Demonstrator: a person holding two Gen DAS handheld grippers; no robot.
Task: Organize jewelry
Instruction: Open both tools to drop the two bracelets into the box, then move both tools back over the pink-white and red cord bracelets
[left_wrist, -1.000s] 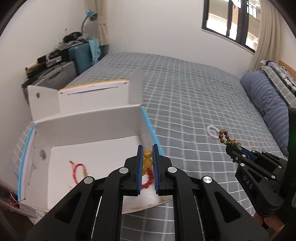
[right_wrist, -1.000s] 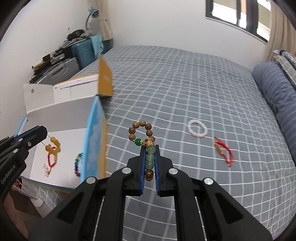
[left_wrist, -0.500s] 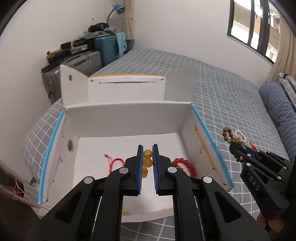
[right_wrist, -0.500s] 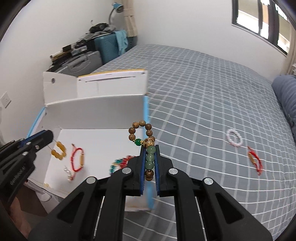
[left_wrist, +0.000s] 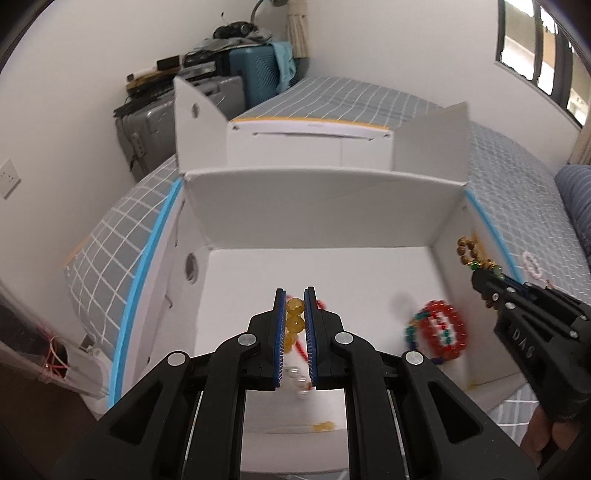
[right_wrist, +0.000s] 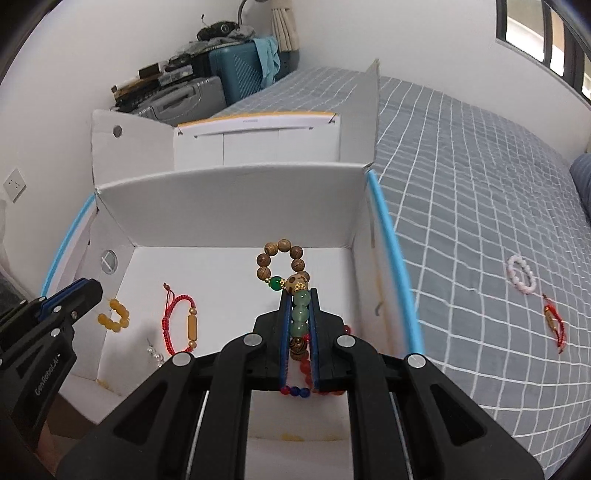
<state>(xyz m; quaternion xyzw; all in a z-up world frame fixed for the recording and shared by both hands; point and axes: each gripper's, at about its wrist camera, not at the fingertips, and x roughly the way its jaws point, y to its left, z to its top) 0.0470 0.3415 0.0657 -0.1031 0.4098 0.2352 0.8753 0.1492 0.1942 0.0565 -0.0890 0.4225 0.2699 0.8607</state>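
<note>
Two hand-held grippers hover over an open white cardboard box (right_wrist: 229, 199) that sits on a grey checked bed (right_wrist: 461, 177). The left gripper (left_wrist: 294, 295) has its jaws nearly closed on a strand of amber beads (left_wrist: 294, 317), pinched between the blue pads with the rest hanging below the fingertips. The right gripper (right_wrist: 300, 295) is likewise clamped on a wooden and green bead bracelet (right_wrist: 284, 269), whose loop stands up just beyond its fingertips. Both sets of fingers point steeply down toward the box floor. Below them already lie a red cord bracelet (right_wrist: 179, 321), off to the left of the right fingers, and a red bead bracelet (left_wrist: 443, 332), to the right of the left fingers. A white bead bracelet (right_wrist: 521, 275) and a red charm cord (right_wrist: 554, 325) lie on the bed, well to the right of the right fingers. To do this step well, it seems best to lower each gripper close to bare box floor, away from the pieces already there, before letting go, so strands do not tangle or bounce.
</note>
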